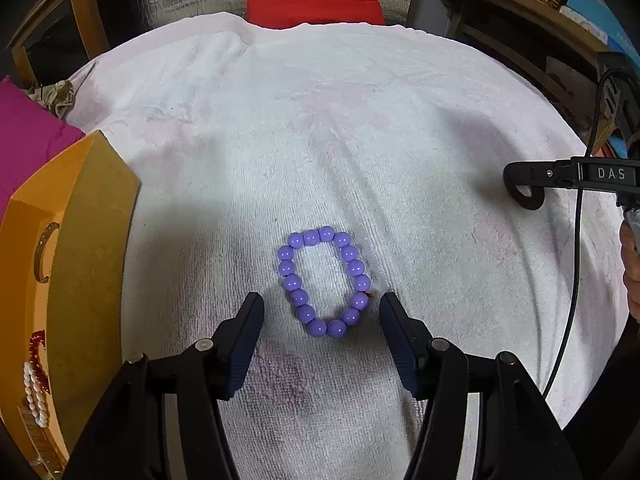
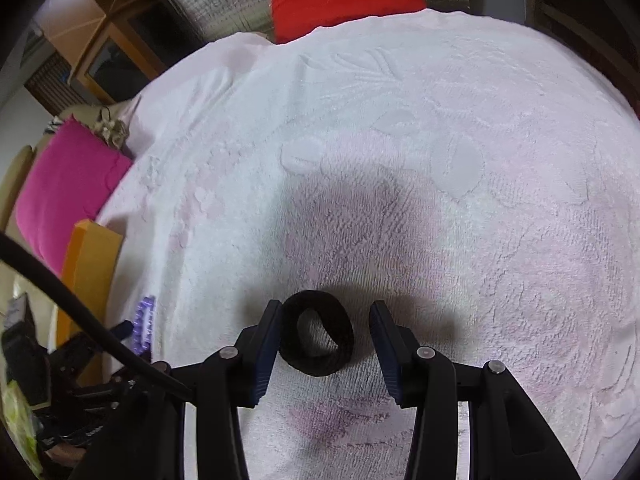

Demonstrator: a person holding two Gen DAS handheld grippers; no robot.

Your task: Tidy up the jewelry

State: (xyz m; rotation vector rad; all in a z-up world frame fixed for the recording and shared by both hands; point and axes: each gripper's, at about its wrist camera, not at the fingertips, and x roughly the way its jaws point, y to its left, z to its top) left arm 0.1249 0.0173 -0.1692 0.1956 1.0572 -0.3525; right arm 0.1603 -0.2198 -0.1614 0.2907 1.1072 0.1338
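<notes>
The left tool [image 1: 322, 306] stands apart around the near end of the purple bead bracelet [image 1: 323, 282], mid-towel [image 1: 400, 120]; beads look hard and slippery, so pinch across one side. The right tool [image 2: 325, 328], apart, straddles a soft black band [image 2: 318, 334]. The orange tray [image 1: 96, 240] at the towel's left edge is cut off.

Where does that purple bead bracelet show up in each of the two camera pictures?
Left wrist view: the purple bead bracelet lies low in the middle on the white towel, between the open fingers.
Right wrist view: the same bracelet is a sliver at the lower left edge, seen nearly edge-on.
Shared landmark: the orange tray, left of the bracelet in both.
</notes>
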